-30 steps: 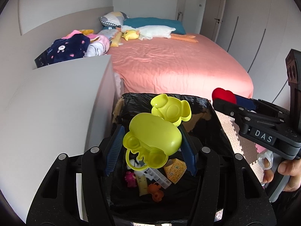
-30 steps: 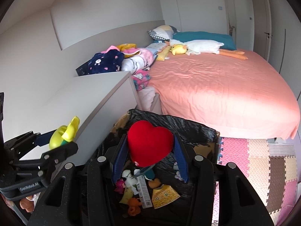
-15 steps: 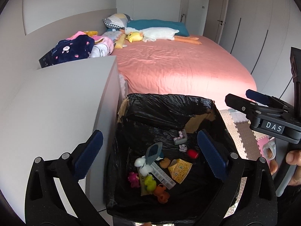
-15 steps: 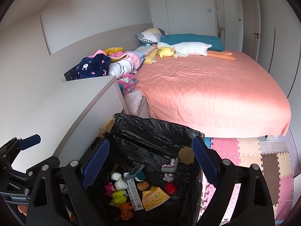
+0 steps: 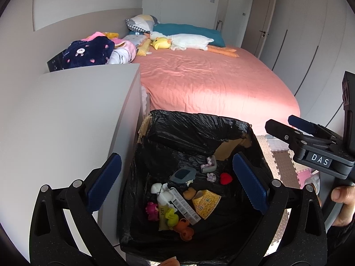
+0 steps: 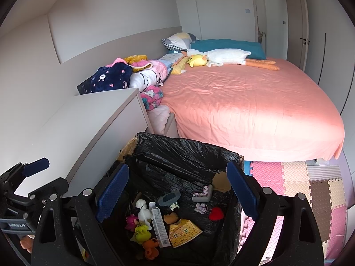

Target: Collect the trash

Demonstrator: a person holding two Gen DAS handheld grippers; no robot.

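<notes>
A box lined with a black trash bag (image 5: 199, 119) (image 6: 188, 146) stands below both grippers. My left gripper (image 5: 176, 177) hangs over it, open, with nothing between its blue pads. My right gripper (image 6: 177, 190) is also open and empty above the bag. On the bag's bottom lie a small red heart (image 5: 225, 178) (image 6: 216, 213), a yellow-green toy (image 5: 172, 216) (image 6: 142, 233), a yellow paper wrapper (image 5: 207, 200), a long white box (image 5: 184, 206), an orange toy (image 5: 184, 230) and a grey lid (image 5: 183, 175).
A white cabinet (image 5: 66, 122) stands tight against the bin's left side. Behind the bin is a bed with a pink sheet (image 5: 210, 82), with plush toys and a pile of clothes (image 5: 93, 51) at its head. Foam mats (image 6: 310, 188) cover the floor at the right. A person's hand (image 5: 341, 199) holds the right gripper.
Both grippers opened. The yellow-green toy left the left gripper and the red heart left the right one; both now lie in the bag.
</notes>
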